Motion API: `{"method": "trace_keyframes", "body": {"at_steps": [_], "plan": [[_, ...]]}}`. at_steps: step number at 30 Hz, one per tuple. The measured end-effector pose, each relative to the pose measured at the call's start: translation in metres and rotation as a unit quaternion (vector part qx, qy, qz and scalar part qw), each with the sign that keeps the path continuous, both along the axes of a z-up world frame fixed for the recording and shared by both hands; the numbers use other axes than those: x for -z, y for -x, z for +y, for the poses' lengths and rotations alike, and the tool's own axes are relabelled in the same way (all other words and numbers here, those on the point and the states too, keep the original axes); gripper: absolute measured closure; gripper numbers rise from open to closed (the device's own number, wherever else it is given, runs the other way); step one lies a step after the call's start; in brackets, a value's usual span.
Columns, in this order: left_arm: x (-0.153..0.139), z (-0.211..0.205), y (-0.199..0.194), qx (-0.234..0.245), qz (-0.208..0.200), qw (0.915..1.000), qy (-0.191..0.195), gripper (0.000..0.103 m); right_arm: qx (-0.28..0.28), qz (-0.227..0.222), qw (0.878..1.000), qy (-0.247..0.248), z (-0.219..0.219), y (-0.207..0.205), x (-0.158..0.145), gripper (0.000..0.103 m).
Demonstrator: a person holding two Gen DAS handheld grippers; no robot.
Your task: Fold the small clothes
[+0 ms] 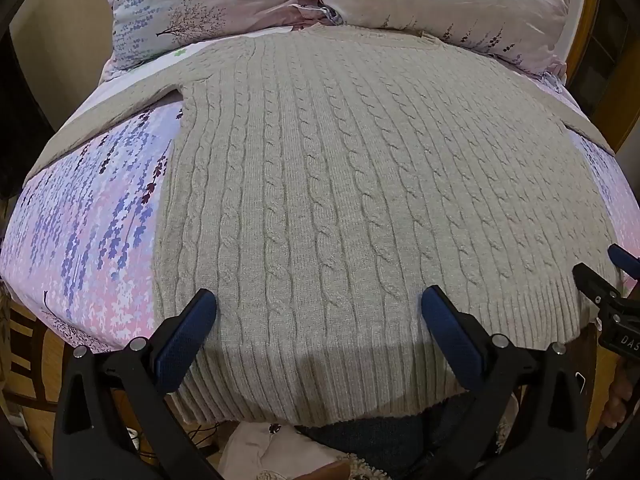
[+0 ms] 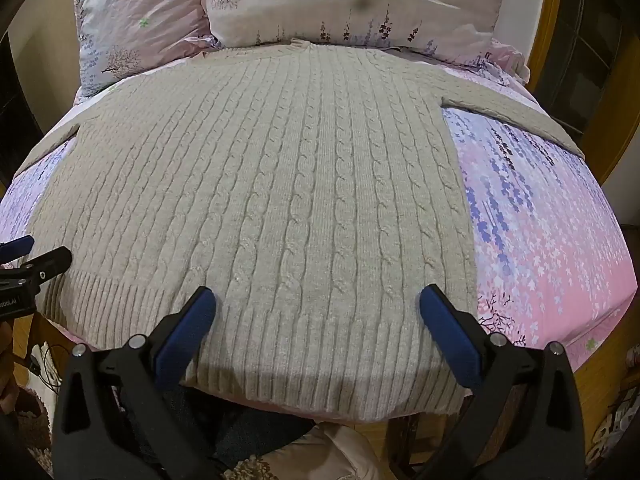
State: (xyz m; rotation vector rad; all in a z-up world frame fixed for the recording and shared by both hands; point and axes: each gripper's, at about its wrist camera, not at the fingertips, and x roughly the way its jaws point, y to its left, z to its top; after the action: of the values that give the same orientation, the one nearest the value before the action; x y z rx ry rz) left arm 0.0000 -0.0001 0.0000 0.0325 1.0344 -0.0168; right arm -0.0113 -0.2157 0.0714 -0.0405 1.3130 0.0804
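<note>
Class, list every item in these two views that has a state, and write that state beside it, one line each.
sweater: spread flat on the bed, unfolded, sleeves out to the sides, hem nearest the grippers.
left gripper: open, holding nothing, above the hem.
right gripper: open, holding nothing, above the hem.
pillows: two, lying at the head of the bed, beyond the collar.
bedsheet: smooth, partly covered by the sweater.
</note>
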Motion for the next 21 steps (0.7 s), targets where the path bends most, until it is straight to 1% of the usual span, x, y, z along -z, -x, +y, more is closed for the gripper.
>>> {"method": "trace_keyframes", "body": {"at_steps": [21], "plan": [[0.0029,0.0,-0.0012,0.003,0.005,1.0,-0.001,0.001,0.0,0.002,1.0,-0.001,0.0,-0.0007,0.0001,0.002]]}}
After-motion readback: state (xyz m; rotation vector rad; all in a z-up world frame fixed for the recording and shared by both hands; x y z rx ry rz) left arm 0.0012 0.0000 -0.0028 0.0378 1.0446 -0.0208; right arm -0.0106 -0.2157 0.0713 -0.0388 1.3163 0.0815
